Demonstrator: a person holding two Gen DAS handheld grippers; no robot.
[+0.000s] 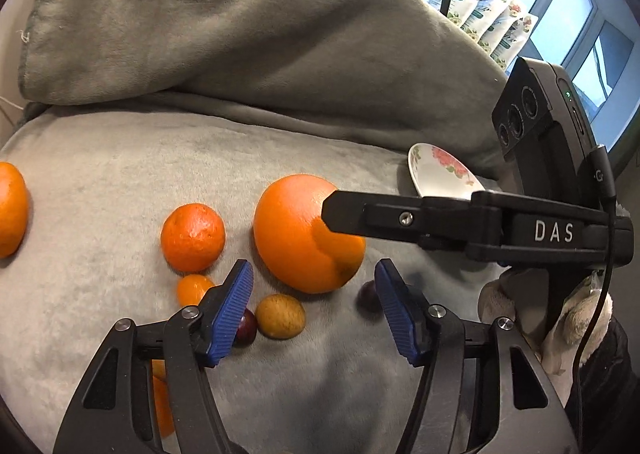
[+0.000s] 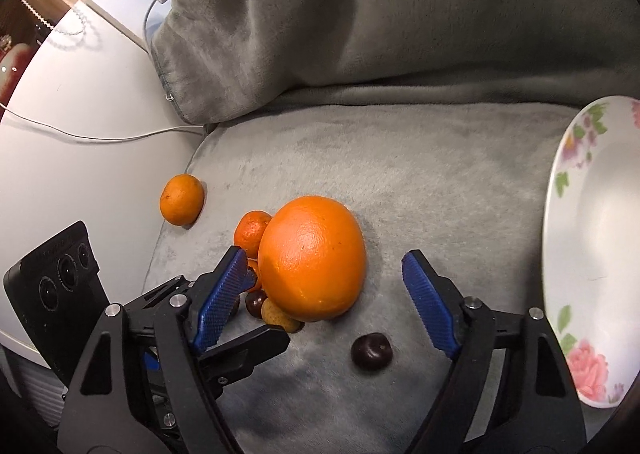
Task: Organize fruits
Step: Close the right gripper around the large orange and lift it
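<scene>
A big orange (image 1: 304, 234) (image 2: 314, 258) lies on the grey blanket among smaller fruit: a mandarin (image 1: 193, 237) (image 2: 250, 232), a tiny kumquat (image 1: 194, 288), a tan round fruit (image 1: 280, 316) (image 2: 276, 314) and dark cherries (image 1: 246, 328) (image 2: 371, 350). My left gripper (image 1: 314, 312) is open just before the orange, over the tan fruit. My right gripper (image 2: 324, 298) is open, its blue pads either side of the orange, and reaches in from the right in the left wrist view (image 1: 460, 222). A flowered white plate (image 2: 592, 254) (image 1: 440, 174) lies at the right.
Another mandarin (image 2: 182, 199) (image 1: 10, 210) sits at the blanket's left edge, by a white surface (image 2: 80, 174) with a cable. A blanket-covered backrest (image 1: 240, 34) rises behind the fruit. Windows and flowered packets (image 1: 492, 14) are at far right.
</scene>
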